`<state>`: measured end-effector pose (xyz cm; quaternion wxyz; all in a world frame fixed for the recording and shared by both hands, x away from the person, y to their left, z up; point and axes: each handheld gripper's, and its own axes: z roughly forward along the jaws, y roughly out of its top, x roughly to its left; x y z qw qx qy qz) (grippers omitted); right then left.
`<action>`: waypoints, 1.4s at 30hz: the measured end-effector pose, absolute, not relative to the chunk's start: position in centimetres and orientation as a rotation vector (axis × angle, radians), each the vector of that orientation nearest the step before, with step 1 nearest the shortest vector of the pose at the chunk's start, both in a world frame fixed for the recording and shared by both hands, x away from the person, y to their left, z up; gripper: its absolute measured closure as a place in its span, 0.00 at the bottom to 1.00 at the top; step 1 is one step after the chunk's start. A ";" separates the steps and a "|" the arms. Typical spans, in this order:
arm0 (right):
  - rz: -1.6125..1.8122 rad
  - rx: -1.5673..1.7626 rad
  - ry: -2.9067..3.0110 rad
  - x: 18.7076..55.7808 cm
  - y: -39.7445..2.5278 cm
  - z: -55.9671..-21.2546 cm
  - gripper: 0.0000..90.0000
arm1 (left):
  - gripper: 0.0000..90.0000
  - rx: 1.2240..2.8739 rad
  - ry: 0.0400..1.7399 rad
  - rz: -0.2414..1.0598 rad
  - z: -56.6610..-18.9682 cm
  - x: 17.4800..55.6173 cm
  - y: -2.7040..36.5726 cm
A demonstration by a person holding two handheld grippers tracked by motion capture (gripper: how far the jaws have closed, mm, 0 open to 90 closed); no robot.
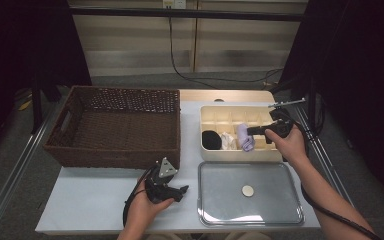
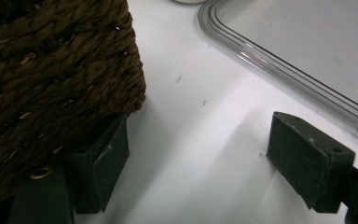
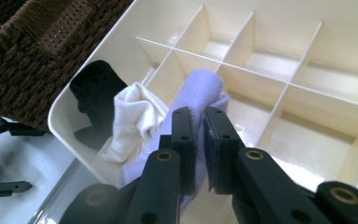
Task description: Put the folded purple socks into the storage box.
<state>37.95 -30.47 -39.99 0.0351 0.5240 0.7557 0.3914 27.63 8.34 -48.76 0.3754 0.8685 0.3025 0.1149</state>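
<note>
A cream divided organizer (image 1: 240,156) stands at the right back of the table. Its front row holds a black cloth roll (image 1: 211,140), a white one (image 1: 227,141) and a lavender one (image 1: 246,140), side by side. My right gripper (image 1: 250,132) reaches in from the right. In the right gripper view it (image 3: 199,140) is shut on the lavender roll (image 3: 200,88), beside the white roll (image 3: 135,116) and the black roll (image 3: 95,91). My left gripper (image 1: 182,192) rests low at the table's front, jaws pointing right. It (image 2: 200,163) is open with bare table between its fingers.
A large brown wicker basket (image 1: 115,125) fills the left back; its corner (image 2: 51,70) touches the left gripper's near jaw. A clear lid (image 1: 220,200) with a small round disc (image 1: 248,190) lies at front right, its rim (image 2: 279,70) just ahead of the left gripper.
</note>
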 end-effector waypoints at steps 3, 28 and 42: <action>1.187 1.621 2.320 38.0 -30.6 -40.4 0.93 | 0.22 2.223 0.773 0.294 -48.8 27.6 8.3; 1.081 1.579 2.394 37.1 -30.2 -42.9 0.94 | 0.22 2.224 0.770 0.303 -48.8 27.6 8.3; 1.070 1.561 2.354 37.2 -30.6 -40.7 0.81 | 0.22 2.224 0.770 0.304 -48.8 27.6 8.3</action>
